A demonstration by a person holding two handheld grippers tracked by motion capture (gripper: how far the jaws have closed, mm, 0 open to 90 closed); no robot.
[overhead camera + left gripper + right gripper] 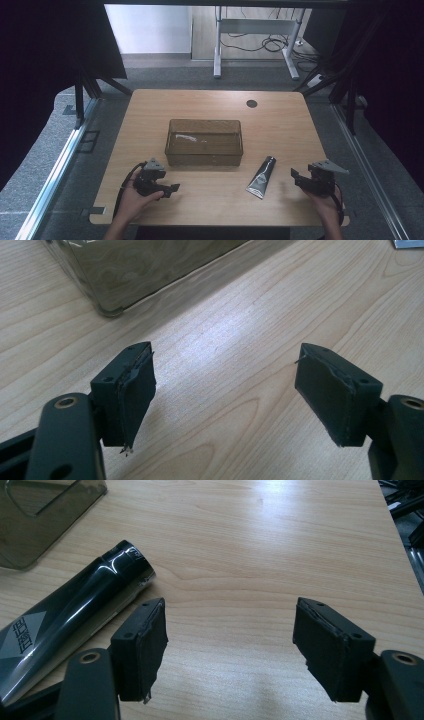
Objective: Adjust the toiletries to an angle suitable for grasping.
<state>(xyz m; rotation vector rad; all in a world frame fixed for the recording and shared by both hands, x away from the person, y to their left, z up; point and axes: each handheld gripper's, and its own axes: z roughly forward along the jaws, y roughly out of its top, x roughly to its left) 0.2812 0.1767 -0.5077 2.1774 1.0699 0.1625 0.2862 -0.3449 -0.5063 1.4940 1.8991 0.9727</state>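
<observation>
Black tube [262, 176] lies lower centre; right tongs [298, 178] (spread wide, like left tongs [170, 190]) should straddle it squarely.

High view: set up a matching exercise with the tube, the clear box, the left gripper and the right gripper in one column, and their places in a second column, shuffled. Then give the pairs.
Things:
1. tube
2. clear box
3. left gripper
4. right gripper

Places:
A. middle of the table
B. near the front edge, left of the box's near corner, jaws open
C. lying flat between the box and the right gripper
D. near the front right, just right of the tube, jaws open

Pairs: 1-C, 2-A, 3-B, 4-D
</observation>
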